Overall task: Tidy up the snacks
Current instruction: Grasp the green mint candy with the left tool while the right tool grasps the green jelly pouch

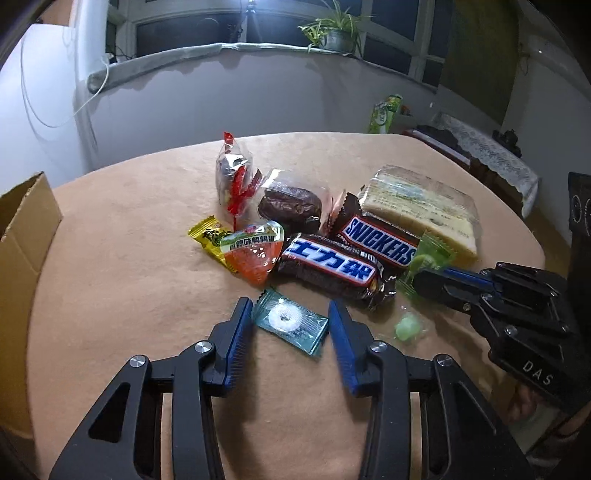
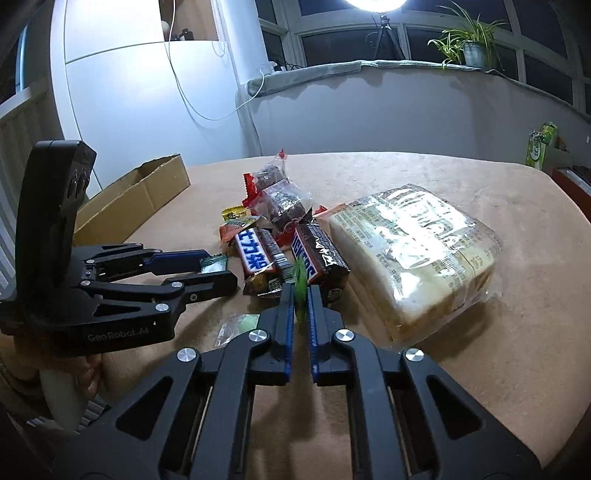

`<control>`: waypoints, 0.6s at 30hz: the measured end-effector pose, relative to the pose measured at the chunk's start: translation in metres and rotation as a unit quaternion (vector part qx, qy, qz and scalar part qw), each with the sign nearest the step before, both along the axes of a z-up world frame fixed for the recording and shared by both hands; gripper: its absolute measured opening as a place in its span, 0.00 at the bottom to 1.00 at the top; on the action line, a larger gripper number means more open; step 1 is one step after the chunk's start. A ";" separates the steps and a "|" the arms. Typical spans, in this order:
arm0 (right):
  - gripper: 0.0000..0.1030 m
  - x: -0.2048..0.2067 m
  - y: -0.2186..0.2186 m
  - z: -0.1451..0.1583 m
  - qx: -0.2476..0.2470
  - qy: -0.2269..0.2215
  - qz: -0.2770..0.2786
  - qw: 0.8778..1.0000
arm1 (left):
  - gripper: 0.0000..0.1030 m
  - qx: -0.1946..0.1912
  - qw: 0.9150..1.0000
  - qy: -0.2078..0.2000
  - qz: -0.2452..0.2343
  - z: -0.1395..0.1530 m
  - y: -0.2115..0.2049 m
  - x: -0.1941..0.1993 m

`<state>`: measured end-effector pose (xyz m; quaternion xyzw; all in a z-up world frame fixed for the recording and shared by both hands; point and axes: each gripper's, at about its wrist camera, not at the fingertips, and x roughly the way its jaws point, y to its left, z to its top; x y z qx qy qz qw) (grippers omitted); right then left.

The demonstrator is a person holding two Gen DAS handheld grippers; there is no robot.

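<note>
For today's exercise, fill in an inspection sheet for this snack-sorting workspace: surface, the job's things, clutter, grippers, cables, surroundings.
Surface: tan cloth-covered table, snacks piled mid-table.
Job's things: two brown Snickers bars, clear-wrapped sponge cake slab, dark date in clear wrap, orange heart-shaped pack, yellow sachet, teal ring-candy packet, green candy wrapper, open cardboard box at the table edge.
Clutter: a loose pale-green sweet.
Grippers: left gripper straddles the teal packet; contact unclear. Right gripper shut on the green wrapper.
Cables: white cord on the wall.
Surroundings: potted plant on the sill.
</note>
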<state>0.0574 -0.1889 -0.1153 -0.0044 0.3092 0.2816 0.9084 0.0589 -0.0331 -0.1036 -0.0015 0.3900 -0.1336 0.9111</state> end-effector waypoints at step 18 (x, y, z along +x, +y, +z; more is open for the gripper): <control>0.06 -0.009 -0.011 0.008 -0.003 -0.001 -0.014 1.000 | 0.38 -0.038 0.999 -0.018 0.016 0.015 0.016 -0.015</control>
